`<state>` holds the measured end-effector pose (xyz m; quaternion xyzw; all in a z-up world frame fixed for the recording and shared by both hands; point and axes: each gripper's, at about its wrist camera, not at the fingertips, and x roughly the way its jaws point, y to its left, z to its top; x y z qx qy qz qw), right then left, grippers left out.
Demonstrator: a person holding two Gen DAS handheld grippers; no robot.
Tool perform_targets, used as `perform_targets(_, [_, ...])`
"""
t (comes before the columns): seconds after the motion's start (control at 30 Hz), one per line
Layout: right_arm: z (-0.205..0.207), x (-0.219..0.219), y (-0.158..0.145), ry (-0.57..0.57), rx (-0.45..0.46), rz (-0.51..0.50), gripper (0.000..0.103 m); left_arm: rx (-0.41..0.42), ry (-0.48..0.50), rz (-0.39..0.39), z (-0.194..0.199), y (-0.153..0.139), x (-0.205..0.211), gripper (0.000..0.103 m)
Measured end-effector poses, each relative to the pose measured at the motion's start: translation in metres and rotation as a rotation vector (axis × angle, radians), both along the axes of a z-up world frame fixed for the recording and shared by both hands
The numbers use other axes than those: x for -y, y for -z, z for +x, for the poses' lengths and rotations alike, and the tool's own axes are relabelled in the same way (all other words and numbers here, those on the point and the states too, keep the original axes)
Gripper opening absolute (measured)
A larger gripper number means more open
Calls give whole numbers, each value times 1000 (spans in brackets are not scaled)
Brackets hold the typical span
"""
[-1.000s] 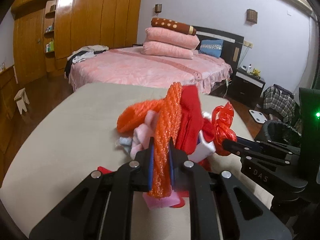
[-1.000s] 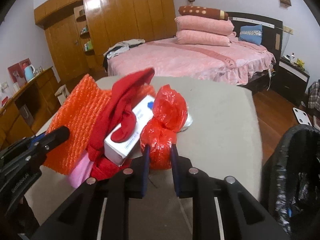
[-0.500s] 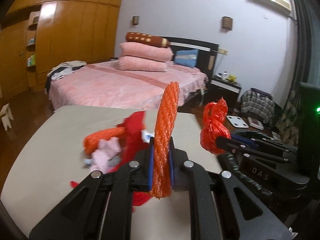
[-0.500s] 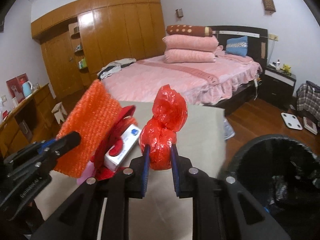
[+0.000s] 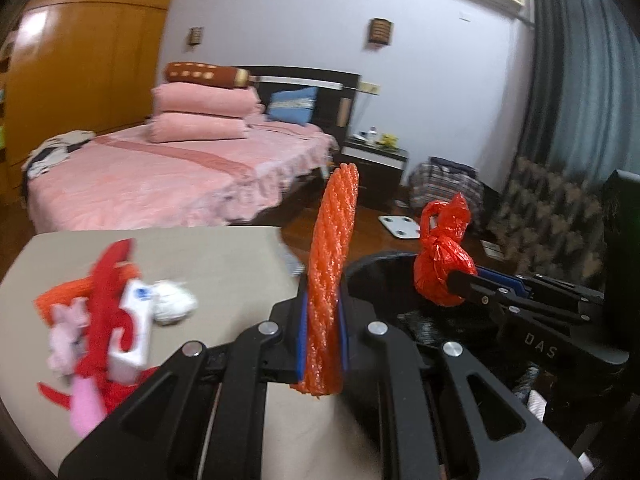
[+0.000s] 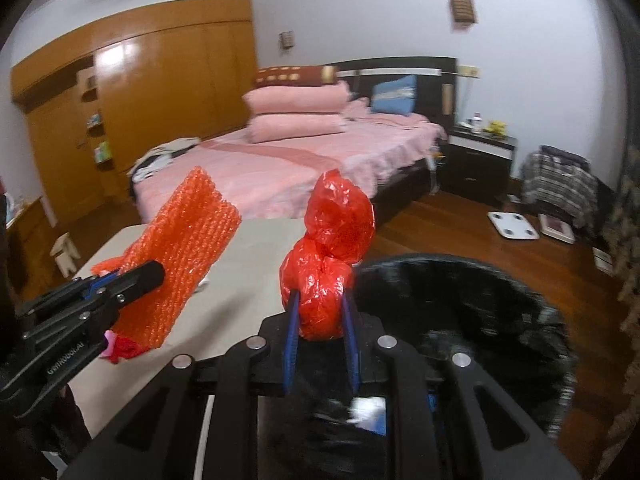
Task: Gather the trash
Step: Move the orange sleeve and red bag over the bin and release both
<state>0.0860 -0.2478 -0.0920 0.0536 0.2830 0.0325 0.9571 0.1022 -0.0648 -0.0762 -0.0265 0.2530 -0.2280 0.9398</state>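
My left gripper [image 5: 323, 320] is shut on a folded sheet of orange bubble wrap [image 5: 330, 264], held upright near the table's right edge; from the right wrist view the same sheet [image 6: 182, 256] hangs to the left. My right gripper [image 6: 320, 316] is shut on a knotted red plastic bag [image 6: 326, 256], held over the rim of a black-lined trash bin [image 6: 480, 320]. In the left wrist view the bag [image 5: 442, 264] and bin [image 5: 384, 280] lie to the right. A heap of trash stays on the table: red cloth [image 5: 106, 288], a white box [image 5: 132, 332], pink pieces [image 5: 66, 336], a white wad [image 5: 174, 302].
The beige table [image 5: 216, 260] ends just left of the bin. A pink bed [image 5: 168, 176] stands beyond, with a dark nightstand [image 5: 374, 168], a white scale [image 5: 400, 226] on the wood floor, a checked bag [image 5: 444, 188] and a grey curtain [image 5: 580, 80] at right.
Both grippers have lifted off the heap and swung right toward the bin, each carrying its piece. The heap now lies to the left, and the bin fills the right wrist view.
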Motion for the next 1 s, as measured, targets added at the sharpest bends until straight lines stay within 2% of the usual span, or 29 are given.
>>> perform_targets(0.27, [-12, 52, 9, 121, -17, -13, 21, -18, 125, -9, 12, 6, 69, 12])
perform_targets(0.3, [-15, 59, 12, 133, -23, -16, 23, -29, 144, -15, 15, 9, 76, 16])
perform_targets(0.37, [-19, 71, 15, 164, -33, -26, 28, -32, 138, -12, 16, 13, 85, 37])
perform_targets(0.4, [-21, 78, 18, 180, -38, -25, 37, -30, 136, -16, 16, 14, 85, 54])
perform_targets(0.43, [-23, 80, 18, 190, -39, -26, 51, -31, 134, -23, 16, 15, 85, 58])
perform_targets(0.47, [-26, 82, 19, 203, -38, -27, 57, -31, 130, -22, 17, 15, 85, 58])
perform_targets(0.53, [-31, 88, 19, 229, -26, -31, 80, -28, 117, -8, 15, 17, 79, 64])
perform_targets(0.63, [-35, 86, 16, 248, 4, -33, 96, -9, 76, 14, 10, 16, 62, 74])
perform_targets(0.8, [-32, 68, 11, 208, 23, -17, 97, 14, -15, 59, -2, 17, 25, 82])
perform_targets(1.0, [-20, 25, 9, 116, 31, 4, 97, 22, -134, 95, -12, 15, -29, 82])
